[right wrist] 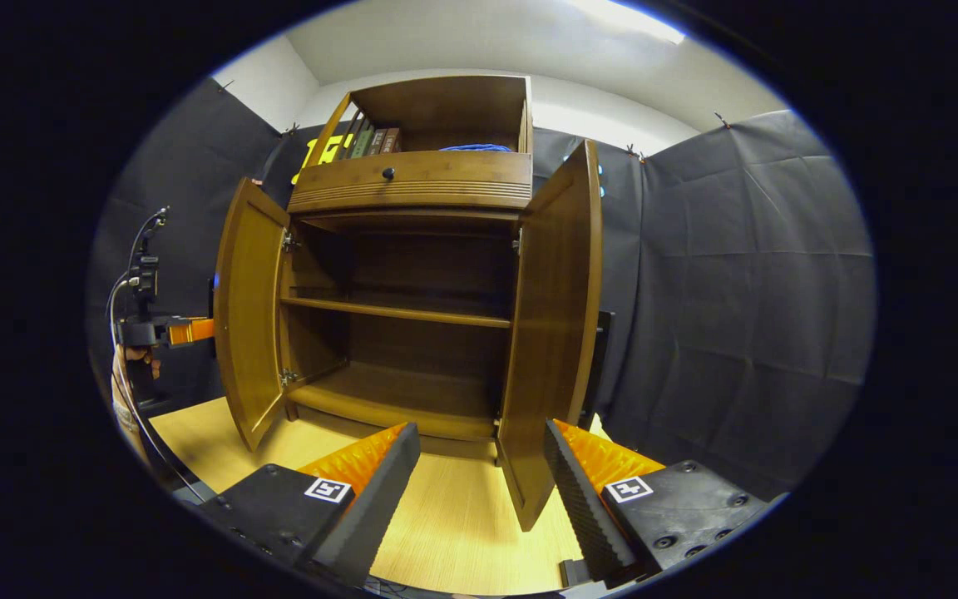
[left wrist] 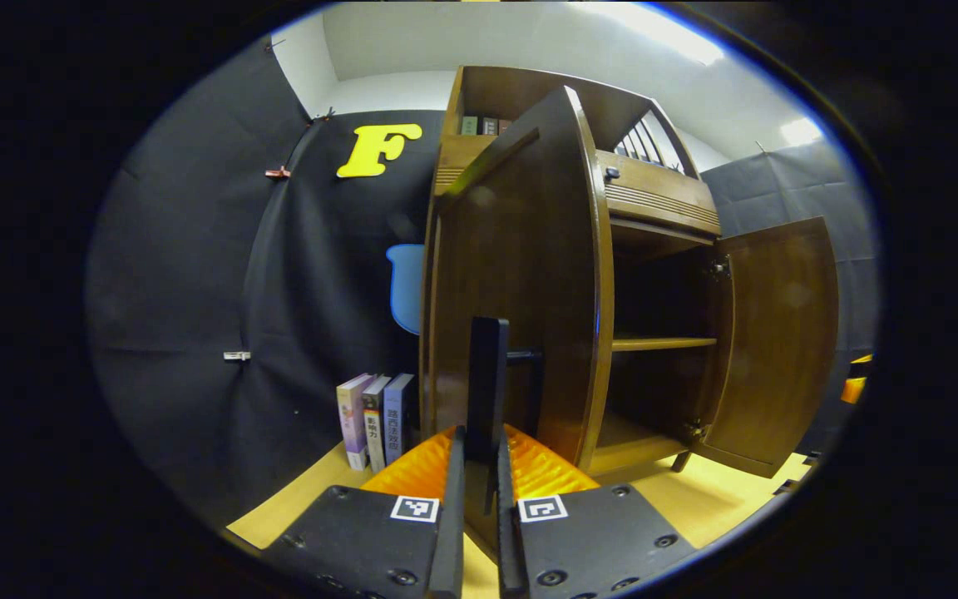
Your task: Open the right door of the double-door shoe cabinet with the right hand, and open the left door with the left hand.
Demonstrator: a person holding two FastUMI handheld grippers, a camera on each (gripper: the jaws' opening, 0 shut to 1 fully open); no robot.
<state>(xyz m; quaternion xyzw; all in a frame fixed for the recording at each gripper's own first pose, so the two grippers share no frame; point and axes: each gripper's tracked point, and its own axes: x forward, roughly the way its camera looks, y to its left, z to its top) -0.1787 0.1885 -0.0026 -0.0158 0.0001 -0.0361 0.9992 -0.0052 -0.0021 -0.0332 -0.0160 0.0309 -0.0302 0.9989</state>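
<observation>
The brown wooden shoe cabinet [right wrist: 412, 179] stands with both doors swung out. In the left gripper view, my left gripper [left wrist: 481, 437] is shut on the dark vertical handle [left wrist: 487, 374] of the left door [left wrist: 520, 274]. Farther right stands the right door [left wrist: 778, 341]. In the right gripper view, my right gripper [right wrist: 479, 433] is open. The lower edge of the right door [right wrist: 554, 333] stands between its fingers without touching them. The left door [right wrist: 248, 316] is at the left. Behind it are my left gripper [right wrist: 184, 331] and a hand [right wrist: 136, 356].
Inside the cabinet are a bare shelf [right wrist: 396, 312] and bottom board [right wrist: 387, 391]. Above is a drawer with a knob [right wrist: 388, 173] and an open top with books [right wrist: 371, 140]. Three books [left wrist: 372, 420] stand on the pale wooden surface [right wrist: 446, 532] left of the cabinet.
</observation>
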